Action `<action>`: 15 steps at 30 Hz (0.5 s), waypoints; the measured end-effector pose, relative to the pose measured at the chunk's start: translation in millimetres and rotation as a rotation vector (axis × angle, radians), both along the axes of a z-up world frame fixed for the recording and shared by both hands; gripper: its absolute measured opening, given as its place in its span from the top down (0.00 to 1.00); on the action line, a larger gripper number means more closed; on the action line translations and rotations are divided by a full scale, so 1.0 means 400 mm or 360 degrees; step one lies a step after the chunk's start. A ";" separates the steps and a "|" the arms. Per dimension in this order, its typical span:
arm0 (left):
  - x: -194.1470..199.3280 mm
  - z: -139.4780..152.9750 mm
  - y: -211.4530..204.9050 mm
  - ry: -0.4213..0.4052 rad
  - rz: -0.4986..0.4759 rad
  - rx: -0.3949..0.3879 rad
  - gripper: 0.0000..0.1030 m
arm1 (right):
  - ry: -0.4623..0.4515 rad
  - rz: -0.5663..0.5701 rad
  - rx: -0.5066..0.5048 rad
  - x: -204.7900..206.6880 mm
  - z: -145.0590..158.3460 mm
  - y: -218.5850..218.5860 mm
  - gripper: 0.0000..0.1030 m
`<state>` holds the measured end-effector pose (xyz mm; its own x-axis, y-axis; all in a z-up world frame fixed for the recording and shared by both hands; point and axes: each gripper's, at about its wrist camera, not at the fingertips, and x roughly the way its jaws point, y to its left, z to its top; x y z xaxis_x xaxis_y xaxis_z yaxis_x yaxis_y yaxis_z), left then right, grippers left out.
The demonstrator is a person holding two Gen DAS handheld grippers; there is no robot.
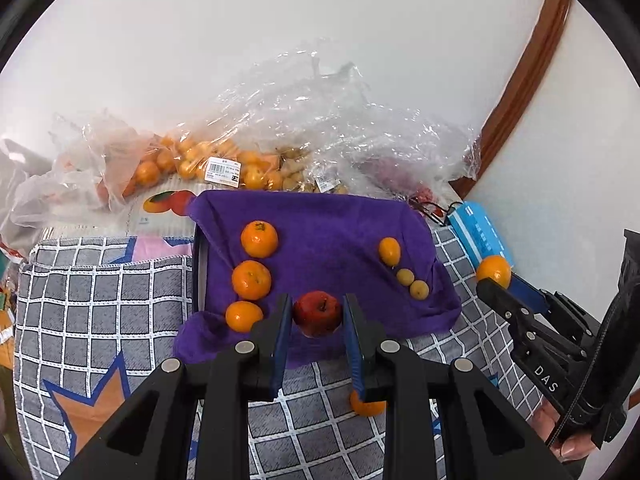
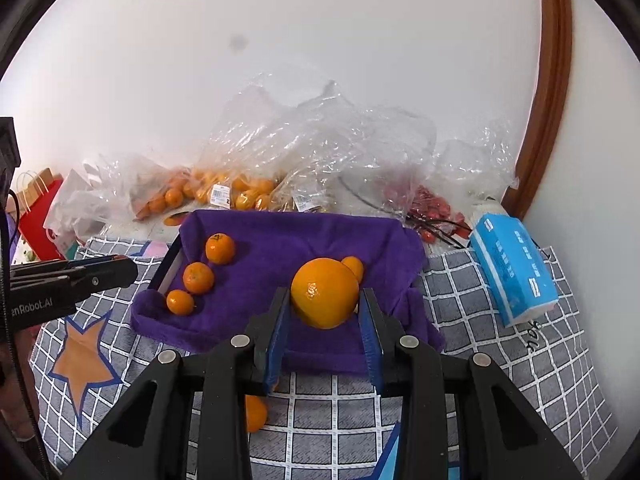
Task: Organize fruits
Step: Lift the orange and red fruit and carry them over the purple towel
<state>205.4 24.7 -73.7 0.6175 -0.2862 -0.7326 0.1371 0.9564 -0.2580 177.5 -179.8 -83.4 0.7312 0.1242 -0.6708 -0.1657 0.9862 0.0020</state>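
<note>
My left gripper (image 1: 317, 314) is shut on a small red apple (image 1: 318, 313), held above the near edge of a tray draped in a purple cloth (image 1: 328, 224). Three tangerines (image 1: 251, 280) line the cloth's left side; a kumquat (image 1: 389, 251) and two small yellow fruits (image 1: 412, 283) lie on its right. My right gripper (image 2: 325, 304) is shut on a large orange (image 2: 324, 292) over the cloth's (image 2: 296, 240) right half, and it shows at the right of the left wrist view with that orange (image 1: 494, 271). A loose tangerine (image 2: 255, 414) lies on the checked mat below the fingers.
Clear plastic bags (image 1: 320, 120) of tangerines and red fruit pile up against the white wall behind the tray. A blue tissue pack (image 2: 512, 264) lies to the right. A checked mat (image 1: 100, 300) with star prints covers the surface. A red paper bag (image 2: 36, 216) stands far left.
</note>
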 end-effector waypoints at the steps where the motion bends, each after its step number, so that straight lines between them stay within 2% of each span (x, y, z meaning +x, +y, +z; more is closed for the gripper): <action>1: 0.004 0.000 0.001 0.0000 0.0001 0.0005 0.77 | -0.0006 0.0001 -0.0003 0.003 0.003 0.001 0.67; 15: 0.065 0.005 0.022 -0.0019 0.0041 -0.0018 0.77 | -0.0031 -0.0009 0.0001 0.058 0.004 0.000 0.67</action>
